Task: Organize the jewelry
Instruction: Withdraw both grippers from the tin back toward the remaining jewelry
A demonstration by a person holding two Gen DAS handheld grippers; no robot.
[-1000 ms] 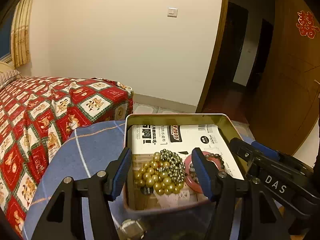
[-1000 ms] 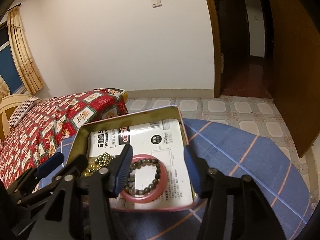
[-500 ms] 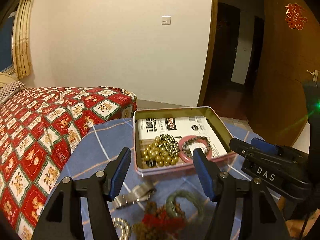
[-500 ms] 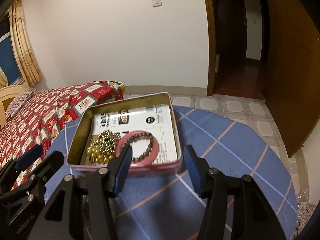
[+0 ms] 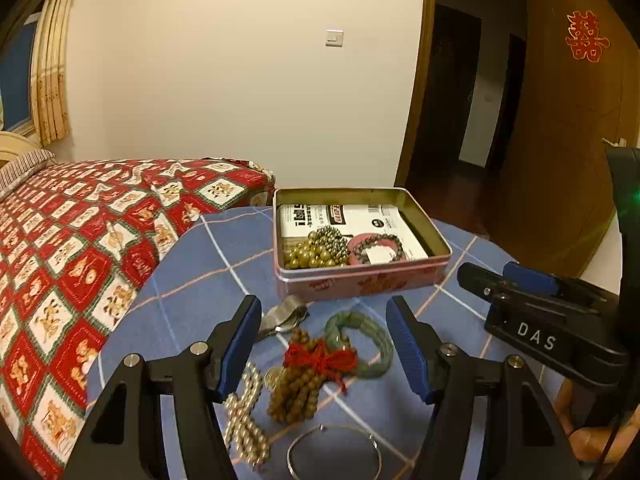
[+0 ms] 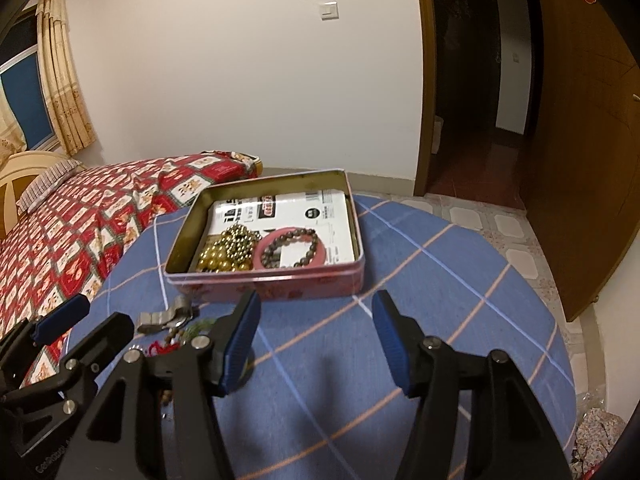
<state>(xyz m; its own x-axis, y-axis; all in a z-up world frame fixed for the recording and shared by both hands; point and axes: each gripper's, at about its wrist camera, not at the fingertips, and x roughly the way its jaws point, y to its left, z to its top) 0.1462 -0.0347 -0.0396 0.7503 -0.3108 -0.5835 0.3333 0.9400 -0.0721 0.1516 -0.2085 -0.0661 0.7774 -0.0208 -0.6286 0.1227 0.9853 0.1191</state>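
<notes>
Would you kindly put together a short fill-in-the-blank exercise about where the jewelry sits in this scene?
1. The pink bangle lies inside the ____.
2. The brown bead string on the tablecloth is tied with a ____ cord.
3. The thin silver bangle lies ____ the tin, nearest the camera.
4. Both the left gripper and the right gripper hold ____.

Missing words: tin; red; outside; nothing
</notes>
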